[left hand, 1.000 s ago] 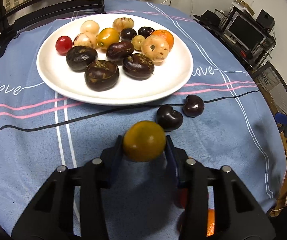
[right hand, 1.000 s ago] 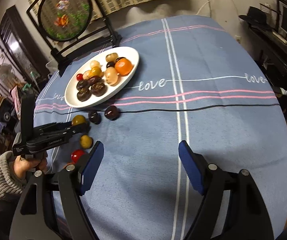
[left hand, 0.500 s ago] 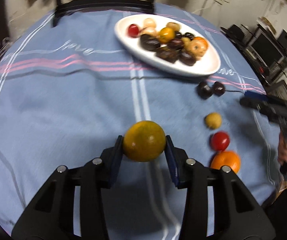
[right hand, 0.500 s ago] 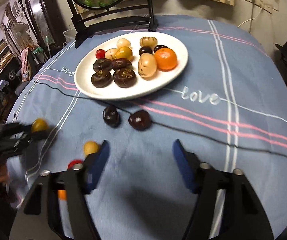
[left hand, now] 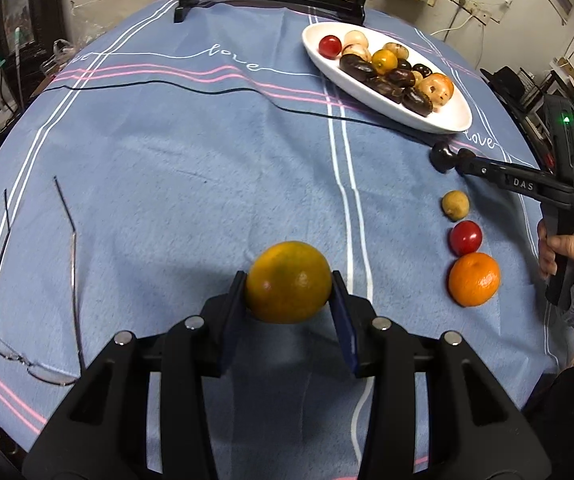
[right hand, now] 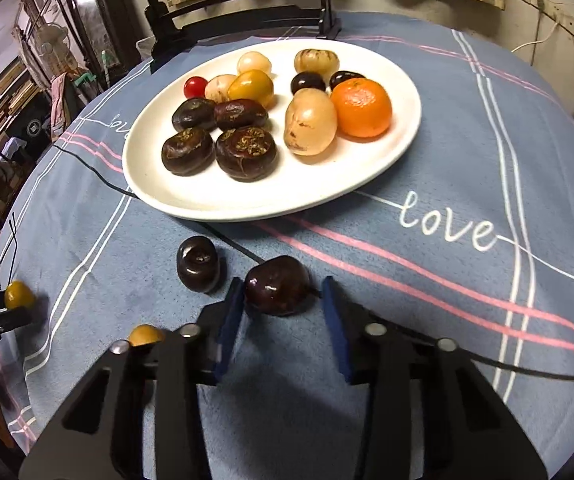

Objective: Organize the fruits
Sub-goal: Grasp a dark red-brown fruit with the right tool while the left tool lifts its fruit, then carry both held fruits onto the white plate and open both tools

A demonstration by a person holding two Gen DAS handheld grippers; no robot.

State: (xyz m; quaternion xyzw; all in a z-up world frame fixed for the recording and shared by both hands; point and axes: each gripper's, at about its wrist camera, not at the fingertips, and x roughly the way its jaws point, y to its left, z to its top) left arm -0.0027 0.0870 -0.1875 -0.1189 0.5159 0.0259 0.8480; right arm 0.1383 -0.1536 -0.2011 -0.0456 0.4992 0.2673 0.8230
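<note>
Left gripper (left hand: pixel 289 294) is clamped on a yellow-green citrus (left hand: pixel 288 282), holding it up off the blue cloth (left hand: pixel 191 184), well short of the plate (right hand: pixel 391 168). Right gripper (right hand: pixel 283 308) has its jaws spread around a dark fruit (right hand: pixel 278 291) lying just in front of the plate; the left pad touches or nearly touches it, the right pad is clear. A second dark fruit (right hand: pixel 198 265) sits right beside it. A small tan fruit (left hand: pixel 455 204), a red tomato (left hand: pixel 465 237) and an orange (left hand: pixel 474 279) line up further from the plate. Glasses (left hand: pixel 35 280) lie far off on the left.
</note>
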